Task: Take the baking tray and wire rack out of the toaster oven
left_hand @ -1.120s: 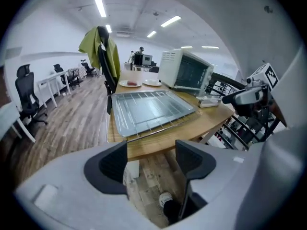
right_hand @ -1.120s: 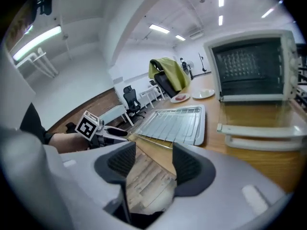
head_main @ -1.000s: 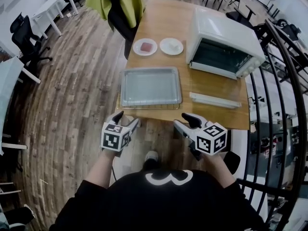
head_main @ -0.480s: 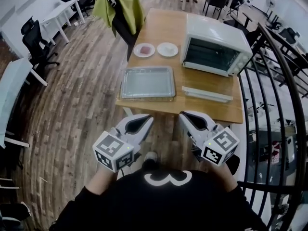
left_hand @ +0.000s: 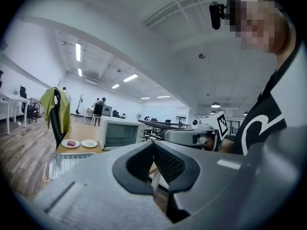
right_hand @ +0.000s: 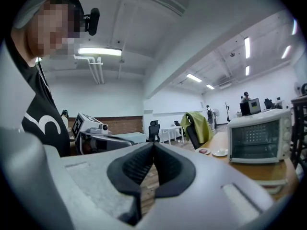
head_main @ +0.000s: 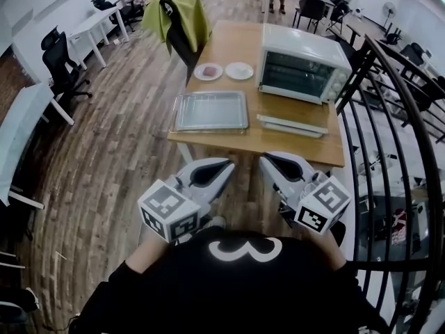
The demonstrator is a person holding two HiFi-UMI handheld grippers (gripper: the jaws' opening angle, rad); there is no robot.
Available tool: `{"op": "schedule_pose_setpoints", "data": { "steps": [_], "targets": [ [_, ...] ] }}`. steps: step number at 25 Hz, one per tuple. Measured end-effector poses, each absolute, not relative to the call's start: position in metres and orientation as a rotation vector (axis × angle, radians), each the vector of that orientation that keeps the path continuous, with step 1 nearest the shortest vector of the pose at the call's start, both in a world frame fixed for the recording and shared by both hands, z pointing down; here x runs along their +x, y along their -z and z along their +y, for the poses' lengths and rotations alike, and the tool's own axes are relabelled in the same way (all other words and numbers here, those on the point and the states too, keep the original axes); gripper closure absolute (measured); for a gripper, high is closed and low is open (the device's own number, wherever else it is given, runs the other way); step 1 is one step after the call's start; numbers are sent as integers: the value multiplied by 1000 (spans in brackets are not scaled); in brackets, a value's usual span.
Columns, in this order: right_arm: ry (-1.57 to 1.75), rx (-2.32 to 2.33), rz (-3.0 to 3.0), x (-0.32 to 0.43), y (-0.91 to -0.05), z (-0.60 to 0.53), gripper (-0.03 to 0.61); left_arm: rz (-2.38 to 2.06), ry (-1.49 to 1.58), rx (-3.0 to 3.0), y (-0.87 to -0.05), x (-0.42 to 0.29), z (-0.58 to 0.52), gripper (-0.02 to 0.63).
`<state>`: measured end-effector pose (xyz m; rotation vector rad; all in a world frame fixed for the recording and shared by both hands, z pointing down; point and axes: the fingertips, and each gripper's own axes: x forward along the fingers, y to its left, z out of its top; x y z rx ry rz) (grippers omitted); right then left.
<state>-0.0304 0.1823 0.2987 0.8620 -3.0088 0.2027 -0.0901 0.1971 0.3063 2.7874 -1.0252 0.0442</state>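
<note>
One plate (head_main: 198, 73) holds a pink piece (head_main: 208, 70), near the baking tray (head_main: 211, 110).

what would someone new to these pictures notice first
Nearest the camera are the left tongs and the right tongs, both shut and empty, side by side close to the person and short of the wooden table. On the table, a white toaster oven stands at the right with its door folded down. A metal baking tray lies to its left, near the front edge.
</note>
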Motion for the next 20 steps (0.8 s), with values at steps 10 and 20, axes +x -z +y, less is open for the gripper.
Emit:
{"op": "schedule_pose_setpoints", "data": {
  "steps": [10,20],
  "targets": [
    [-179,834,-3000,-25,-299,205,575,-1014,-21,2789,-305,-81,212,603],
    [-173,794,-2994,-28,-301,199,575,-1052,-40,2783,-304,-84,204,603]
  ]
}}
